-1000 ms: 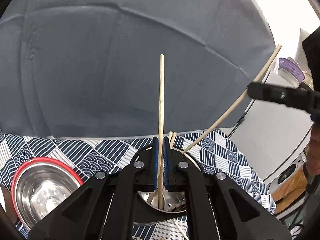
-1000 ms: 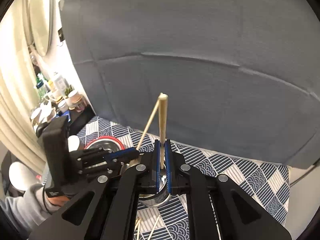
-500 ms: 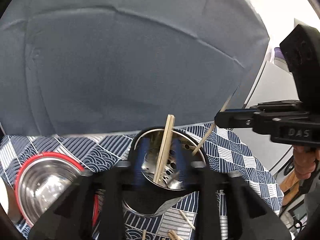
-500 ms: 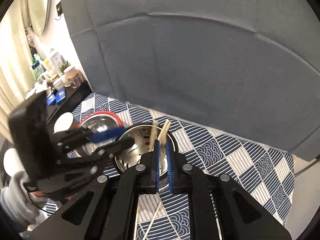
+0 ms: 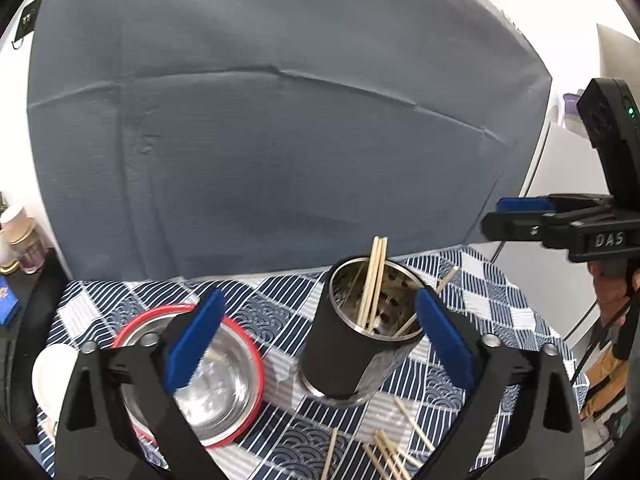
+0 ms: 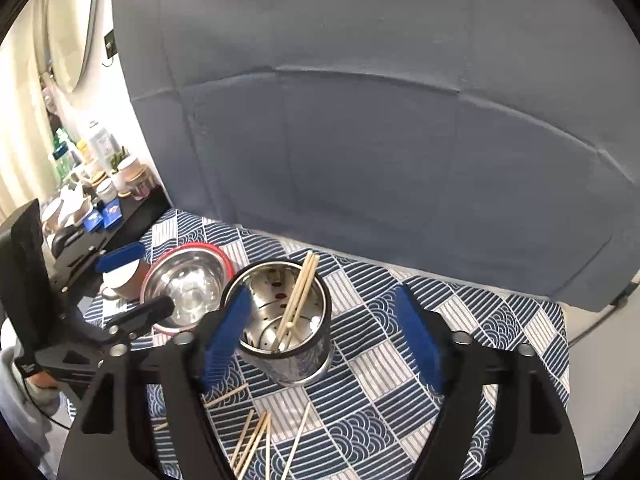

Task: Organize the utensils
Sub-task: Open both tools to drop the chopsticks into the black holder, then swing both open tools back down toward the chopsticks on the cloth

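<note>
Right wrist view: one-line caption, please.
Open right gripper above perforated steel utensil holder holding wooden chopsticks; more chopsticks on tablecloth.

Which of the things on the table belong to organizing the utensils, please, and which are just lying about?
Job:
- steel perforated utensil holder
- wooden chopsticks standing in it
- loose wooden chopsticks on the cloth

Lying about:
- red-rimmed steel bowl
- white cup
- blue patterned tablecloth

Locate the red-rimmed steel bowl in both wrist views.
Left wrist: red-rimmed steel bowl sits lower left, partly behind the gripper's blue pad.
Right wrist: bowl sits left of centre.
Shared landmark: the utensil holder with chopsticks, right of the bowl in both.
</note>
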`<action>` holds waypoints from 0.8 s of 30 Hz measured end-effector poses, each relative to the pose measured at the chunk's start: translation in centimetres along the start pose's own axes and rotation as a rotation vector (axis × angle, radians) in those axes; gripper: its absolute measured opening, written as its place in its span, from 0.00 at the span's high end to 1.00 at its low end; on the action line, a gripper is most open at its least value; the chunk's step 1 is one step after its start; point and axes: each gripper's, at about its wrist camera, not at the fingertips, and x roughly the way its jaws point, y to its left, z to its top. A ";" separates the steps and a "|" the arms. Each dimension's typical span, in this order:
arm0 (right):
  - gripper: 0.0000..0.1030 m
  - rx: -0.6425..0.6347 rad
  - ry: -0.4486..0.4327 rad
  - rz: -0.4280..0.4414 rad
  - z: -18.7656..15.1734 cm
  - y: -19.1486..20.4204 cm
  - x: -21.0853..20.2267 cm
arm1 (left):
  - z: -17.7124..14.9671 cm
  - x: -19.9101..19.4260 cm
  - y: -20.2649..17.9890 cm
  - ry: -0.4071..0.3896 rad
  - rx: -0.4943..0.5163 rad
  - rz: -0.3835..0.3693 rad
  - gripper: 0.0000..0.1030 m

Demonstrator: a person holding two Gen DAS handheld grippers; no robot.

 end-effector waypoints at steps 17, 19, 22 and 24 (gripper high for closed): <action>0.17 0.054 0.163 -0.035 -5.8 -0.4 2.7 | -5.6 1.0 -0.1 0.249 0.022 0.055 0.06; 0.17 0.062 0.185 -0.035 -6.7 -0.4 3.3 | -6.4 1.1 0.0 0.271 0.020 0.059 0.06; 0.17 0.068 0.222 -0.052 -7.9 -0.5 4.3 | -7.8 1.6 0.2 0.312 0.004 0.063 0.06; 0.17 0.075 0.245 -0.053 -8.7 -0.6 4.9 | -8.8 1.8 0.2 0.333 -0.012 0.057 0.06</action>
